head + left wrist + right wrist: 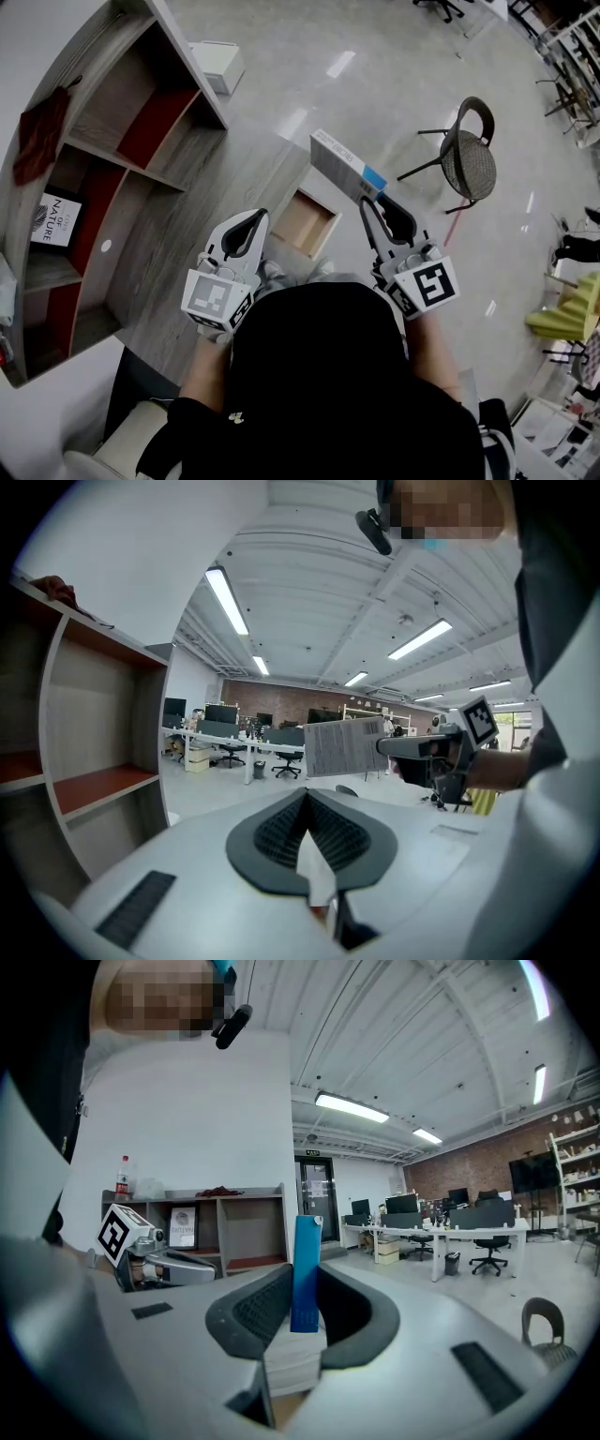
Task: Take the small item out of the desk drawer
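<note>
An open office with a pale floor lies below. The right gripper (305, 1309) pinches one flat blue-ended box (306, 1269) between narrowly parted jaws, above the single open drawer (305, 223). The left gripper (305, 797) is pressed together, empty. Only the left gripper view shows the box's printed face.

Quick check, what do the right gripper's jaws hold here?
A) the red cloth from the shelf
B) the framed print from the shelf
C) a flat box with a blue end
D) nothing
C: in the right gripper view the right gripper has its jaws closed on the flat box, blue end showing; the head view shows the box held clear of the open drawer.
</note>
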A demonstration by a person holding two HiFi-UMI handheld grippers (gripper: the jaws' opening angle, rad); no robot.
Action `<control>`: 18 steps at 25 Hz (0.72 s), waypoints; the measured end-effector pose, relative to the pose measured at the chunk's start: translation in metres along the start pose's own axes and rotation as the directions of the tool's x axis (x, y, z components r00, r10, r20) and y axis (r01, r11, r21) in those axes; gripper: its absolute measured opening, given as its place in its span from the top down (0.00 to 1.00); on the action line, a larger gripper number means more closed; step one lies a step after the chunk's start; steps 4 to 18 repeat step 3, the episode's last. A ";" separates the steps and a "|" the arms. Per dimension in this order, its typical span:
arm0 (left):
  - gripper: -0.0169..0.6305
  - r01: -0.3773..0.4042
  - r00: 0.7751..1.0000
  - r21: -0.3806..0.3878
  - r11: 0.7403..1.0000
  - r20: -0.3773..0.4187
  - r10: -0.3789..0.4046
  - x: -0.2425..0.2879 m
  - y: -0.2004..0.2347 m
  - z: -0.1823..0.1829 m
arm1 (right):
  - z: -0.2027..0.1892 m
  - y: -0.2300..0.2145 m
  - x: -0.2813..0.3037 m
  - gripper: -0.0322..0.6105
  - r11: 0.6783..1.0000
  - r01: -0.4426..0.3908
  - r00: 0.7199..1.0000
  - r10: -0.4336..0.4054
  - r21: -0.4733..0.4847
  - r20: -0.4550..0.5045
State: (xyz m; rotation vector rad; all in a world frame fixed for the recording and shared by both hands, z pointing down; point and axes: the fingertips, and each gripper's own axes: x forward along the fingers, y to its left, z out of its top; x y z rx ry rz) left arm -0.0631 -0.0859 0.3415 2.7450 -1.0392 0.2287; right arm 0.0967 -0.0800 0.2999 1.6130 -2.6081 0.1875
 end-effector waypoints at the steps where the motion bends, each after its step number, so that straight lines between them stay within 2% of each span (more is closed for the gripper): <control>1: 0.96 -0.001 1.000 0.001 1.000 -0.002 0.001 0.001 0.001 -0.001 | -0.001 0.000 0.001 0.84 1.000 0.000 1.000 0.000 0.001 -0.001; 18: 0.96 -0.004 1.000 0.003 1.000 -0.005 0.004 0.001 0.003 -0.002 | -0.002 0.000 0.003 0.84 1.000 -0.001 1.000 0.001 0.005 -0.003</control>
